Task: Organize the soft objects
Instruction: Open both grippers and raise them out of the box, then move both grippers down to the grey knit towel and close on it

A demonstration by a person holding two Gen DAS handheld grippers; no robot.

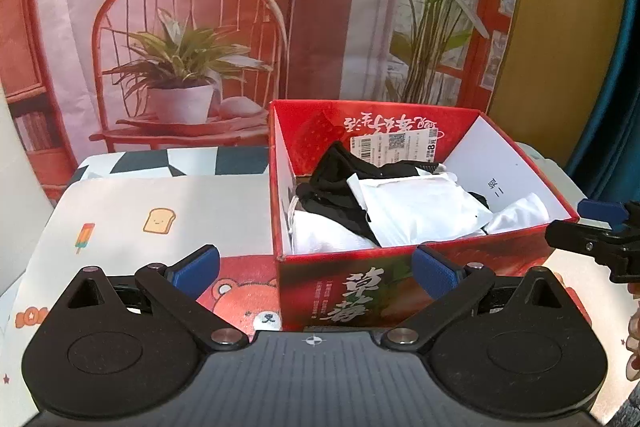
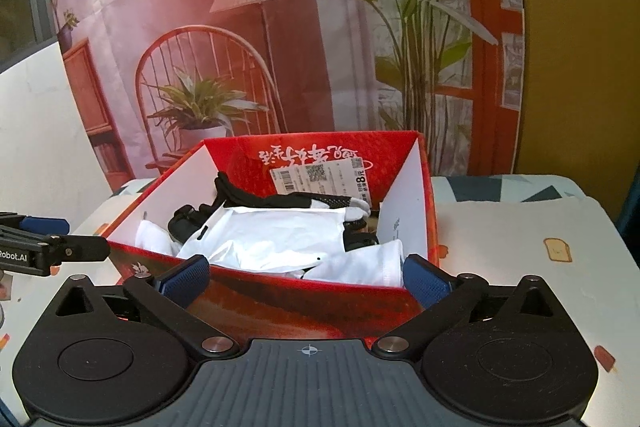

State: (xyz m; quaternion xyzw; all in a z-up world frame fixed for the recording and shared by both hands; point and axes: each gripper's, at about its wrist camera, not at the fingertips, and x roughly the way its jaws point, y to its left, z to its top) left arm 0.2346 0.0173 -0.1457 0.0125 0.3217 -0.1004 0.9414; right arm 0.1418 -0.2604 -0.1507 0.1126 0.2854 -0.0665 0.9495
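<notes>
Two black handheld grippers with blue textured pads are seen poised before an open red cardboard box [image 1: 360, 287] printed with strawberries and white lettering, set on a white table mat [image 1: 120, 219] patterned with cartoon toast, an ice lolly and a bear. The left gripper [image 1: 316, 263] is angled downward at the box's near wall, its jaws spread wide and released, with nothing clasped between the pads. The right gripper [image 2: 306, 277] is likewise tilted down toward the box from its other near side, jaws fully parted and empty; its tip is also glimpsed at the right edge of the left wrist view. Inside the box, a jumble of soft goods is piled: black fabric pieces [image 1: 332, 183], a flat white plastic-wrapped packet [image 2: 276, 233] and white cloth items [image 2: 360, 265]. A white barcode label [image 2: 320, 177] is stuck on the box's far inner wall. Behind the table, a printed backdrop [image 1: 192, 27] of a red chair, lamp and potted plants is hung.
</notes>
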